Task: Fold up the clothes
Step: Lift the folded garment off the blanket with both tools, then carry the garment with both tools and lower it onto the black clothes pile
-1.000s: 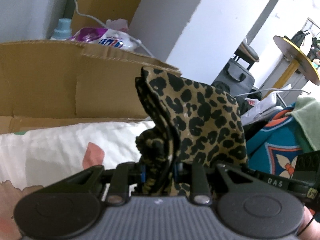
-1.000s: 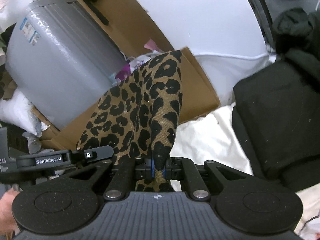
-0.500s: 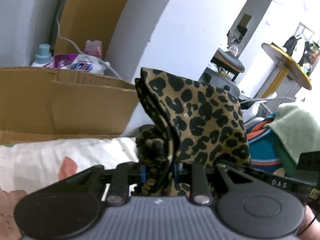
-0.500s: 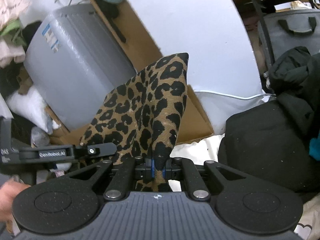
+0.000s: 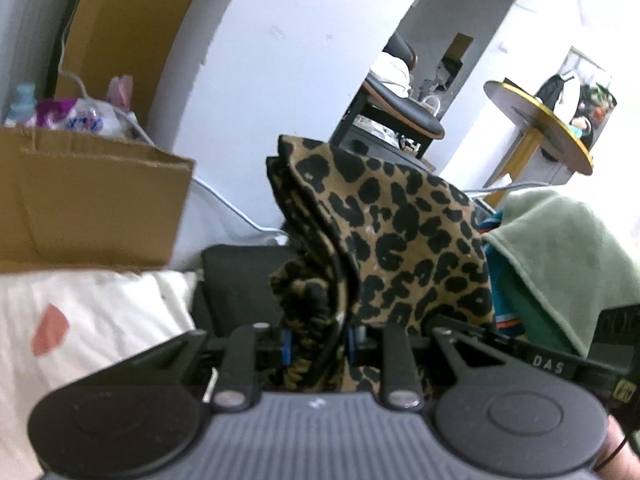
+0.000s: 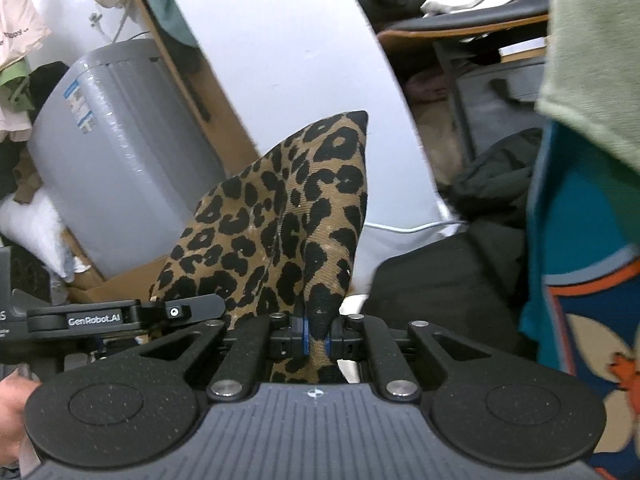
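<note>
Leopard-print garment (image 5: pixel 400 240), folded, pinched by left tool (image 5: pixel 316 340) and right tool (image 6: pixel 318 332) (both clamped on cloth): layers may slip apart if either grip loosens.

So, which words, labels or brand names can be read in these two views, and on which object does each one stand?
"GenRobot.AI": on the left gripper, seen in the right wrist view.
"DAS": on the right gripper, seen in the left wrist view.
Sticker on the grey appliance: too small to read.
Print on the package in the cardboard box: blurred, unreadable.
</note>
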